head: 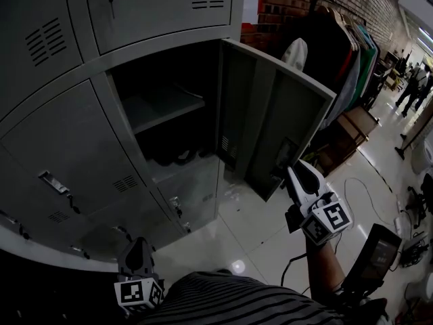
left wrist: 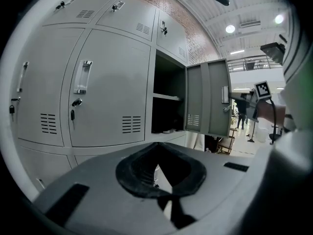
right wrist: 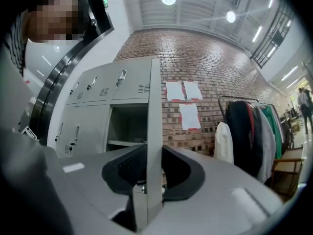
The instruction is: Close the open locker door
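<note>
The grey locker door (head: 270, 120) stands swung out to the right of its dark compartment (head: 169, 107), which holds a shelf. My right gripper (head: 293, 172) is at the door's lower free edge. In the right gripper view that edge (right wrist: 154, 106) runs upright between the jaws, and the black pads (right wrist: 128, 168) close against it on both sides of my right gripper (right wrist: 152, 153). My left gripper (head: 139, 249) hangs low by the person's striped shirt, shut and holding nothing. In its own view, my left gripper (left wrist: 157, 146) faces the lockers, with the open door (left wrist: 208, 99) at the right.
Closed locker doors with handles (head: 67, 154) fill the left. A clothes rack with hanging garments (head: 345, 46) stands right behind the open door, with wooden furniture (head: 352, 131) below. Cables (head: 358, 181) and a black device (head: 375, 252) lie on the glossy floor. People (head: 413, 87) stand far off.
</note>
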The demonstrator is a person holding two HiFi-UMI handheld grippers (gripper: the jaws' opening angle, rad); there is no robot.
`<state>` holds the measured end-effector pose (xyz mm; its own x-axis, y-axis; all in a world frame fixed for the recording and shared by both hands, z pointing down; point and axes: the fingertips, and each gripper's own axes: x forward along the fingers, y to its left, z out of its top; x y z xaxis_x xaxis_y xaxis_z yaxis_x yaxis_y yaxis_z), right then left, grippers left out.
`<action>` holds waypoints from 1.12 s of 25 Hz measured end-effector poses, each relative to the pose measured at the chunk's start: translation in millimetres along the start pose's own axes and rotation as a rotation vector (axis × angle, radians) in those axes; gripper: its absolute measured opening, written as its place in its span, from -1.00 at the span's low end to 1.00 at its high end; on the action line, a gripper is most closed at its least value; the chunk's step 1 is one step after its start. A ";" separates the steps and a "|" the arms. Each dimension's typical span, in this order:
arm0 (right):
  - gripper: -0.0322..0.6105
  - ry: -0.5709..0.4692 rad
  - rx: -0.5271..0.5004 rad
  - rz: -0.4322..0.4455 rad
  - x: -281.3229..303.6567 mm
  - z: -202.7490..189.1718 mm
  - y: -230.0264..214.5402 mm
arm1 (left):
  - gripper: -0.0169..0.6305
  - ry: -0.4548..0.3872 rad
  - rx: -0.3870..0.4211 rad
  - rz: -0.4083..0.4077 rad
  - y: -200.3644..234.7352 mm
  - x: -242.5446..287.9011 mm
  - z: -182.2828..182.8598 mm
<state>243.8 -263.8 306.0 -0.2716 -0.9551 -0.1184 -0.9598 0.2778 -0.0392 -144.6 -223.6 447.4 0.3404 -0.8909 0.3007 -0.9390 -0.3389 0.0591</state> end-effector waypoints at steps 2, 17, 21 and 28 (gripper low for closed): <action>-0.61 -0.006 0.009 0.028 -1.6 0.7 13.1 | -0.94 -0.002 0.007 -0.011 -3.1 1.2 1.8; -0.51 0.001 0.047 0.317 21.0 -8.0 141.8 | -0.94 -0.016 0.000 0.021 13.2 -11.3 4.0; -0.60 0.026 0.053 0.391 37.5 -15.5 172.2 | -0.94 -0.020 -0.009 0.043 22.9 -18.7 3.5; -0.56 0.118 -0.015 0.433 62.6 -45.1 202.1 | -0.94 -0.018 -0.035 0.113 47.5 -36.9 -3.1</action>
<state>29.7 -272.0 335.4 -0.6539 -0.7565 -0.0063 -0.7565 0.6539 0.0039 -202.0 -205.9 442.0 0.2330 -0.9283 0.2899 -0.9724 -0.2256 0.0591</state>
